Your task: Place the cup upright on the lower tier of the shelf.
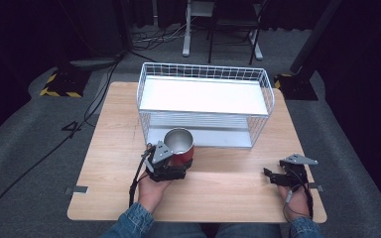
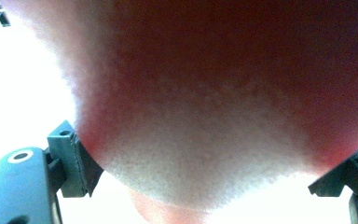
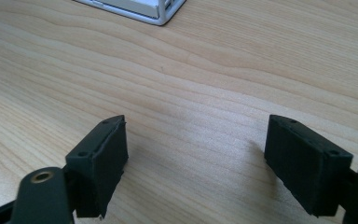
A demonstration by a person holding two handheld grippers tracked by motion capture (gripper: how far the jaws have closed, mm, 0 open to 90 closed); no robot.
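- The cup [image 1: 179, 147], red outside and bare metal inside, stands upright at the middle of the high view, on the table [image 1: 114, 144] just in front of the rack's lower shelf; its mouth is open to the ceiling
- The left gripper [image 1: 171, 168] has the cup clasped from the near side, one jaw on each flank of the red wall; in the left gripper view the cup [image 2: 223, 107] looms blurred and huge across the frame, with a jaw pressed to it at lower left and the other at lower right
- The left hand [image 1: 153, 191] comes in from the bottom centre, denim sleeve behind it
- The right gripper [image 1: 274, 177] sits at lower right of the high view, low over the wood, jaws spread wide with bare table [image 3: 191, 93] between them; nothing in its grip
- The rack [image 1: 204, 101], white wire with a pale top shelf, fills the upper middle; a corner of its base [image 3: 135, 10] shows at the top of the right gripper view
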